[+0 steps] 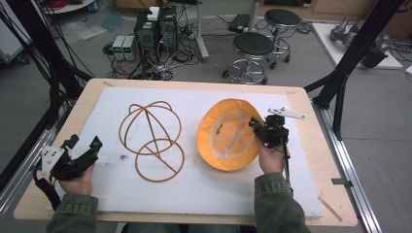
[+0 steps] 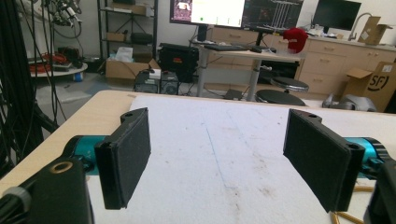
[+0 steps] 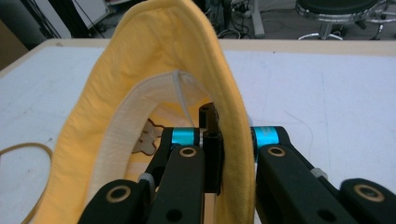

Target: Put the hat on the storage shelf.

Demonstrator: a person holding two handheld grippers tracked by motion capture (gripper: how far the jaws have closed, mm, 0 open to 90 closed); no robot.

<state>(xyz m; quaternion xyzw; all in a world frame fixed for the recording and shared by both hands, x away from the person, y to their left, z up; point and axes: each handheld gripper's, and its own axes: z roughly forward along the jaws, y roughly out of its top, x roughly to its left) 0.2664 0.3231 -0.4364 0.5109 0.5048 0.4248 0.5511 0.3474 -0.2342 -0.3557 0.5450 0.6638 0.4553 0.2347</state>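
A yellow sun hat (image 1: pixel 228 136) lies upside down on the white mat, its pale lining facing up. My right gripper (image 1: pixel 256 127) is shut on the hat's right brim; in the right gripper view the yellow brim (image 3: pixel 233 121) stands pinched between the two black jaws. A brown wire hat stand (image 1: pixel 153 138), a dome of hoops joined to a ring, lies to the left of the hat. My left gripper (image 1: pixel 95 145) rests near the mat's left edge, open, with nothing between its pads (image 2: pixel 128 154).
The white mat (image 1: pixel 204 189) covers most of the wooden table (image 1: pixel 311 160). Black frame posts stand at both sides. Beyond the far edge, on the floor, are two stools (image 1: pixel 252 48) and computer boxes (image 1: pixel 155 29) with cables.
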